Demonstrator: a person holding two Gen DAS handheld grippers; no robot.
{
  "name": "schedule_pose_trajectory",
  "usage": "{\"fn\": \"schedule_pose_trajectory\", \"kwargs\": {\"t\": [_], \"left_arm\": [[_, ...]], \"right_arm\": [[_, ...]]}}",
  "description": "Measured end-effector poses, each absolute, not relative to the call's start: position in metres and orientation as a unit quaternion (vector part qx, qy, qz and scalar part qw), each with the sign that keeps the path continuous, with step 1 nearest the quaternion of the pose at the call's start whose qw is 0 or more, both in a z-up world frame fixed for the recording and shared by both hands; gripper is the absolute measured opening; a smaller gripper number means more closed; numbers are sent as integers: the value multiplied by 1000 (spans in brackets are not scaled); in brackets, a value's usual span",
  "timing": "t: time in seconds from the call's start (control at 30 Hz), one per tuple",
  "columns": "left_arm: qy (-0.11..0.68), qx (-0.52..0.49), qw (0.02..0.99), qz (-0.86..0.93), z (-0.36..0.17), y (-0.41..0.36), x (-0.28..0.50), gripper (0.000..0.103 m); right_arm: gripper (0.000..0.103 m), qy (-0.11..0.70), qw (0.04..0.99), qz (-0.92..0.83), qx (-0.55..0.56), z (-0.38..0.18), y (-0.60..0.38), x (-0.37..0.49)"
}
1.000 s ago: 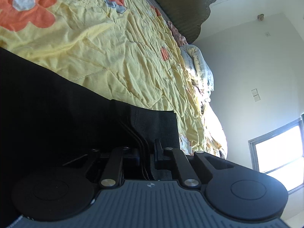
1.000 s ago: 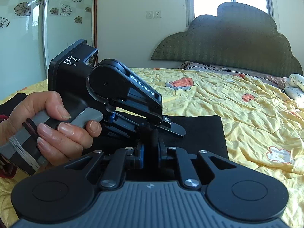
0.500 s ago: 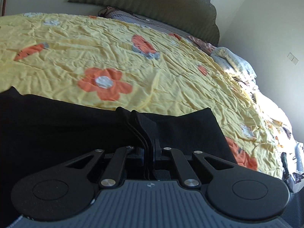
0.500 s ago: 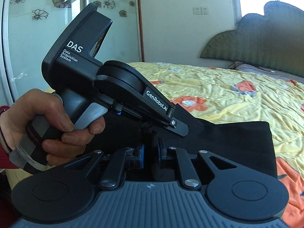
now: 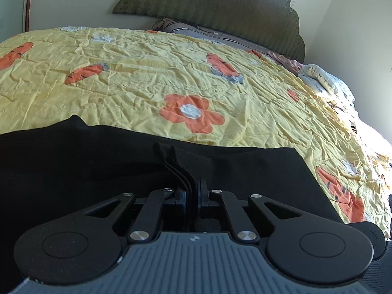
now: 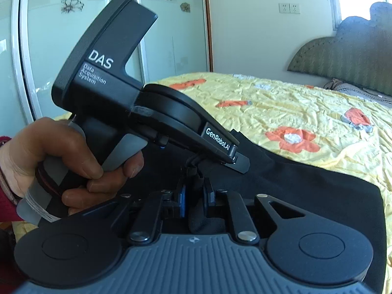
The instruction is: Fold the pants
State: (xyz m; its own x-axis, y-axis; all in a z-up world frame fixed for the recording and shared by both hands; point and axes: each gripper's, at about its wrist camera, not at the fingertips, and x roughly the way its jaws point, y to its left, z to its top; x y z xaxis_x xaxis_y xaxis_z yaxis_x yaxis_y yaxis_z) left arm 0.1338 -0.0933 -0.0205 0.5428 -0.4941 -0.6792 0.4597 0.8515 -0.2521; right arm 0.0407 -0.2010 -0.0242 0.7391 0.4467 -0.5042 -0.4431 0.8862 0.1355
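My left gripper (image 5: 193,191) has just been easing its jaws, yet stacked layers of the black pants (image 5: 245,171) remain pinched between them. My right gripper (image 6: 194,191) clamps another bunch of that edge. The rest lies flat ahead on the yellow bedspread (image 5: 147,73). I judge the fold laid; next, release cleanly.

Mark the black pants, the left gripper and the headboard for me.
black pants (image 5: 245,171): left wrist view, flat top layer right of the pinched fold.
left gripper (image 6: 241,163): right wrist view, tip of its fingers over the pants.
headboard (image 5: 220,7): left wrist view, middle of the padded panel.
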Motion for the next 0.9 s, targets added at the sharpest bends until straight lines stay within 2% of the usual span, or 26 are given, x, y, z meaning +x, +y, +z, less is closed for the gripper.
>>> {"fn": "schedule_pose_trajectory", "kwargs": {"t": [0.03, 0.1, 0.17, 0.27, 0.37, 0.43, 0.57, 0.63, 0.67, 0.8, 0.9], "left_arm": [[395, -22, 879, -266, -22, -93, 134, 24], [392, -26, 882, -259, -21, -90, 134, 27], [380, -23, 894, -238, -15, -85, 135, 33], [345, 1, 922, -177, -4, -77, 138, 33], [342, 15, 925, -163, 3, -74, 144, 33], [343, 19, 920, -189, 7, -78, 141, 35], [350, 71, 905, -231, 0, -105, 132, 47], [362, 101, 898, -227, -15, -116, 136, 50], [363, 101, 900, -217, -20, -116, 136, 53], [350, 87, 906, -221, -9, -109, 128, 52], [346, 96, 904, -231, -3, -109, 121, 55]], "right_arm": [[17, 279, 930, 239, 5, -25, -200, 44], [30, 290, 925, 247, 11, -25, -202, 44], [60, 288, 921, 262, 22, -19, -206, 40], [61, 255, 922, 288, 38, -2, -225, 26], [61, 239, 942, 233, 39, 13, -256, 27], [61, 255, 949, 181, 31, 12, -280, 39], [61, 357, 922, 143, 51, -15, -313, 84], [60, 380, 915, 124, 52, -31, -322, 96], [60, 374, 917, 124, 55, -32, -325, 97], [61, 336, 937, 91, 34, -15, -315, 66], [61, 340, 934, 105, 36, -14, -309, 48]]}}
